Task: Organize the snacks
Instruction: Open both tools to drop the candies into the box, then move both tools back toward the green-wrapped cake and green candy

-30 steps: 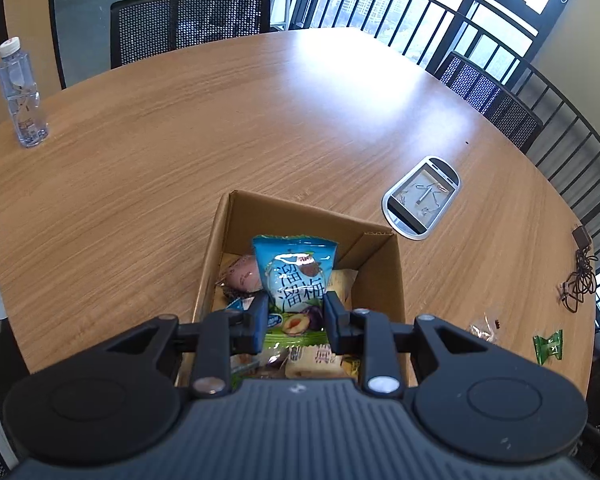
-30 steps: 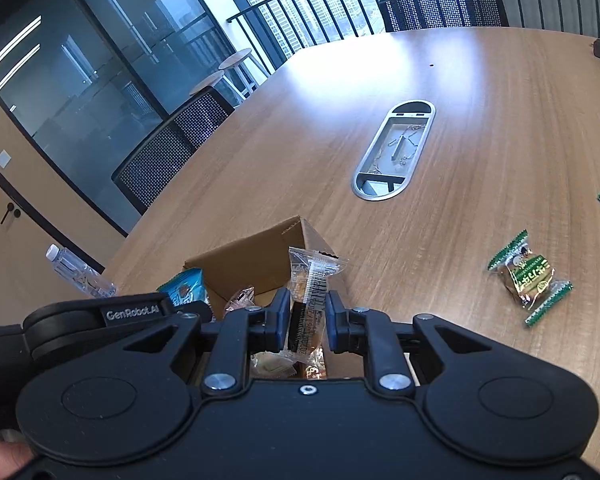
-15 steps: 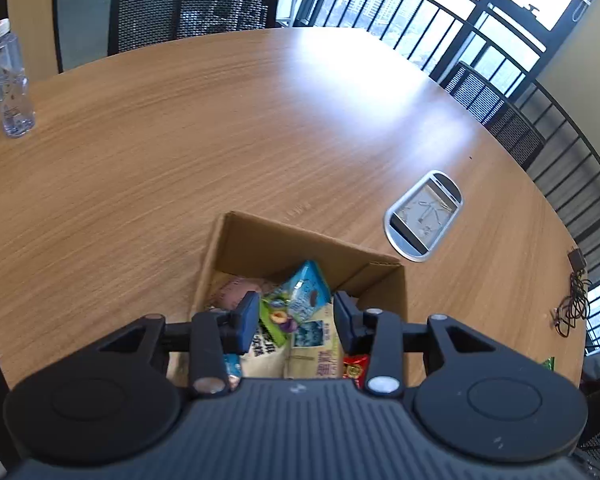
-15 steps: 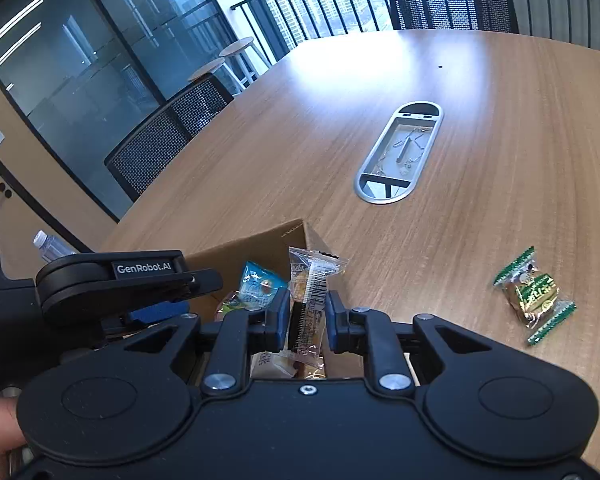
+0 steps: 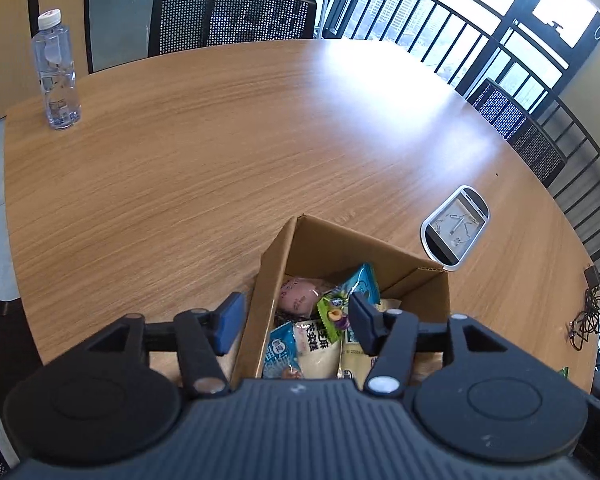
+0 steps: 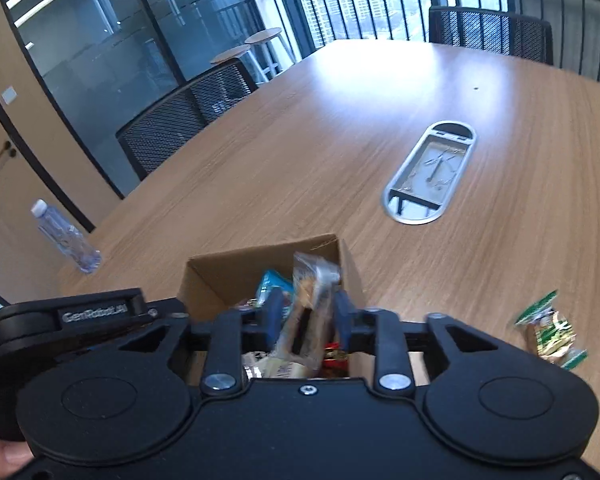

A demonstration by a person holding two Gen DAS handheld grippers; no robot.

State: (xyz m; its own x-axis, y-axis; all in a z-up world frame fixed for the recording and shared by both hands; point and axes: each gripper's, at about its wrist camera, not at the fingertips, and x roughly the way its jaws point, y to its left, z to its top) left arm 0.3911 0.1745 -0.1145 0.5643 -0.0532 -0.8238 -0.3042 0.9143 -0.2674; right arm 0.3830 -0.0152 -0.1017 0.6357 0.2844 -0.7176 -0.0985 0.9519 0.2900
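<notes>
Bottle (image 5: 56,68) far from box (image 5: 340,252)

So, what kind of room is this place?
Probably an office meeting room: a large wooden table with a metal cable hatch set in it, mesh office chairs around it, and glass partition walls.
</notes>
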